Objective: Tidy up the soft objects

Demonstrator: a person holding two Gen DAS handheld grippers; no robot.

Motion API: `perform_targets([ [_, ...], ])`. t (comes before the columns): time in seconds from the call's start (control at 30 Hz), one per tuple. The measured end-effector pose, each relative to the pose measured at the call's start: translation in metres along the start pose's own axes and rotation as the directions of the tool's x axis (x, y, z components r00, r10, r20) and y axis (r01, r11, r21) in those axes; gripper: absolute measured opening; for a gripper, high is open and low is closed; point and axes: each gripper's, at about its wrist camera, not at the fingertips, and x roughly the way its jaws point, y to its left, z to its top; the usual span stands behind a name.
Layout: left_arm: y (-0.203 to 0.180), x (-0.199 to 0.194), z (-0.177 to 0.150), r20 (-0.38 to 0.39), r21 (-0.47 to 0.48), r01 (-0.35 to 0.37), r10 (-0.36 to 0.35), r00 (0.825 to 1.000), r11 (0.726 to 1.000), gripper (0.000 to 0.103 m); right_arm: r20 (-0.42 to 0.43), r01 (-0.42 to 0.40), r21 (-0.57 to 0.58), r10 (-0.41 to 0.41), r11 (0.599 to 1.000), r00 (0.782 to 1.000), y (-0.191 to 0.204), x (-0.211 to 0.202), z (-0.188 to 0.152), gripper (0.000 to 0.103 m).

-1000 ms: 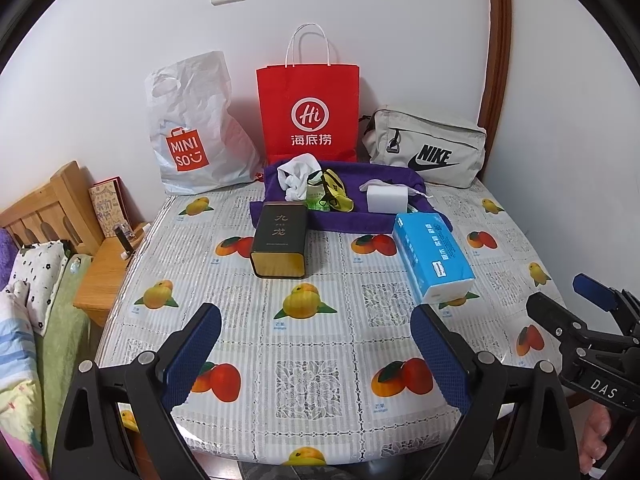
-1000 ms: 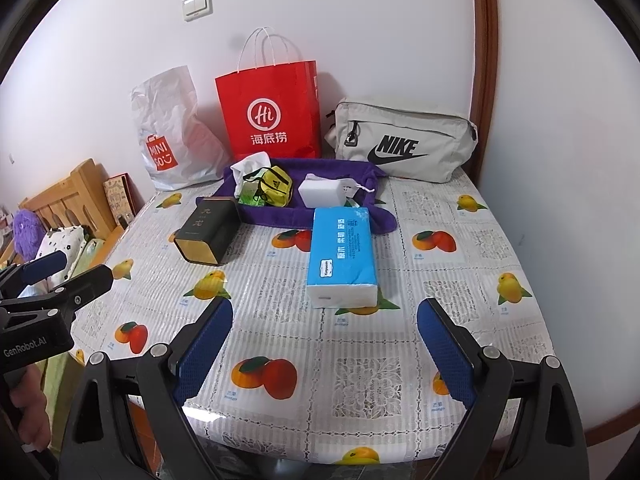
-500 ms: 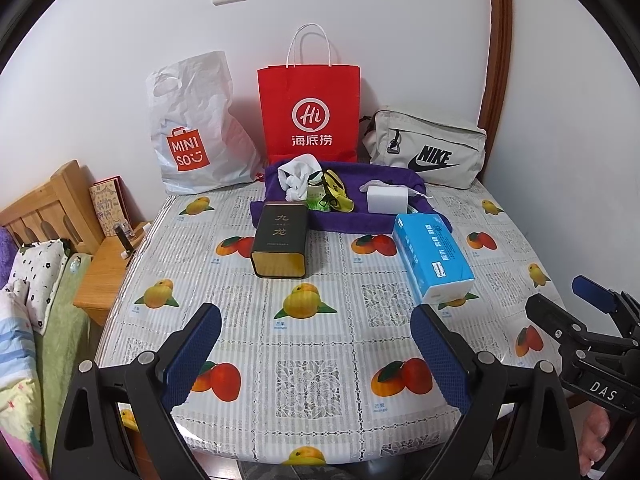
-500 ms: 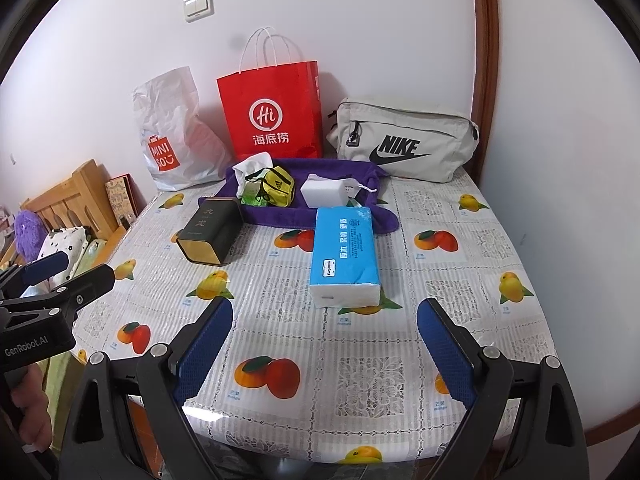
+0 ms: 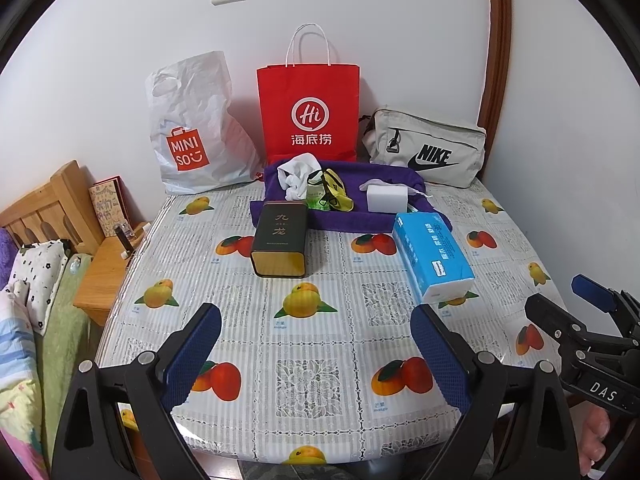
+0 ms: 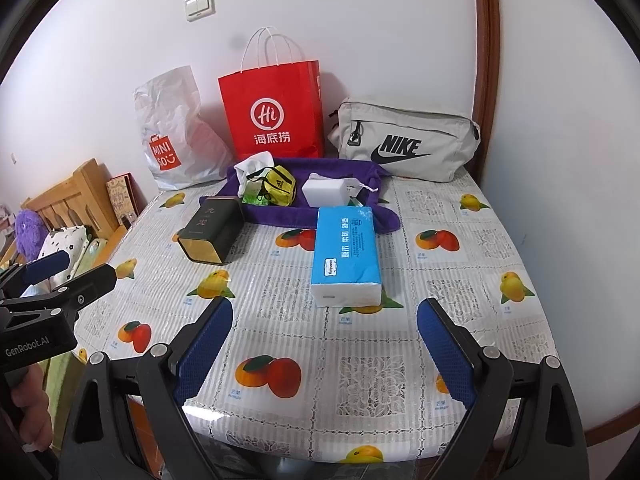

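Note:
A purple towel [image 5: 344,220] [image 6: 280,214] lies at the back of the table, with a crumpled white cloth [image 5: 298,176] [image 6: 250,168], a small yellow pouch [image 5: 336,194] [image 6: 280,184] and a white box [image 5: 386,198] [image 6: 326,192] on it. A blue tissue pack [image 5: 434,258] [image 6: 346,254] lies in front of the towel on the right. A dark tin [image 5: 280,242] [image 6: 212,230] lies on its side to the left. My left gripper [image 5: 316,356] and right gripper [image 6: 324,354] hover open over the table's near edge, holding nothing.
A white MINISO bag [image 5: 192,128], a red paper bag [image 5: 308,116] and a grey Nike bag [image 5: 426,150] stand along the back wall. A wooden nightstand [image 5: 106,268] and a bed [image 5: 28,320] lie left of the fruit-print table [image 5: 320,320].
Both views have shifted only slightly. Nothing on the table has moved and both grippers remain open.

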Motion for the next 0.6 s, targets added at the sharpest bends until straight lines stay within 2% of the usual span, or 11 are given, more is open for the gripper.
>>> perform_targets([
  [0.6, -0.0025, -0.0002, -0.0026, 0.004, -0.001, -0.001, 0.001, 1.000, 1.000, 0.096, 0.002, 0.000, 0.001, 0.000, 1.000, 1.000, 0.0018, -0.0010, -0.0014, 0.093],
])
